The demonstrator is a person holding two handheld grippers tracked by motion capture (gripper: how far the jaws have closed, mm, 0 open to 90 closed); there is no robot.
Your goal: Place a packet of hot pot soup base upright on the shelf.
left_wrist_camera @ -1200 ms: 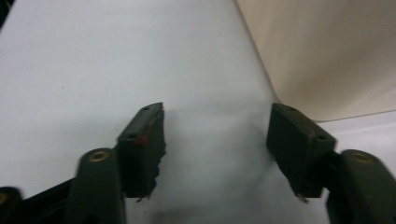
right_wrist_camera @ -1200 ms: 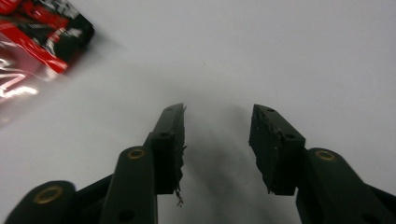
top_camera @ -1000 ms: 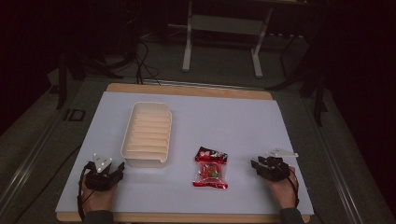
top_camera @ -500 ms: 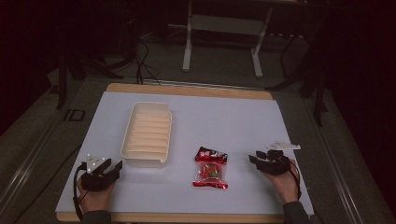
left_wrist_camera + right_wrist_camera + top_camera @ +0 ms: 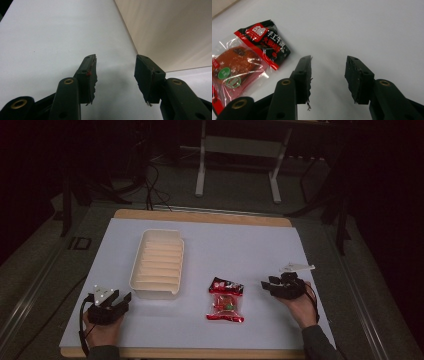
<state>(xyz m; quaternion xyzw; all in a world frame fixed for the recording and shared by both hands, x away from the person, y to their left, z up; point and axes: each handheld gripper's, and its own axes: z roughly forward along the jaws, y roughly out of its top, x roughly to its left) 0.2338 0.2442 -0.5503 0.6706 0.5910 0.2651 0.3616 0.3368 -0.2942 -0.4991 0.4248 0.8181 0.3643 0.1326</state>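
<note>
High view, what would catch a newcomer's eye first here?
The red snack packet stands out, lying flat near the front of the white table. Left of it sits a ribbed cream tray. An open gripper flanks each side: the left gripper and the right gripper.

In the right gripper view, the red and black clear-windowed snack packet (image 5: 244, 62) runs off the left edge of the frame, its lower end cut away. In the left gripper view, the cream ribbed plastic tray (image 5: 172, 30) fills the upper right corner, cropped by the top and right edges. The packet's small print is unreadable from the high view.
</note>
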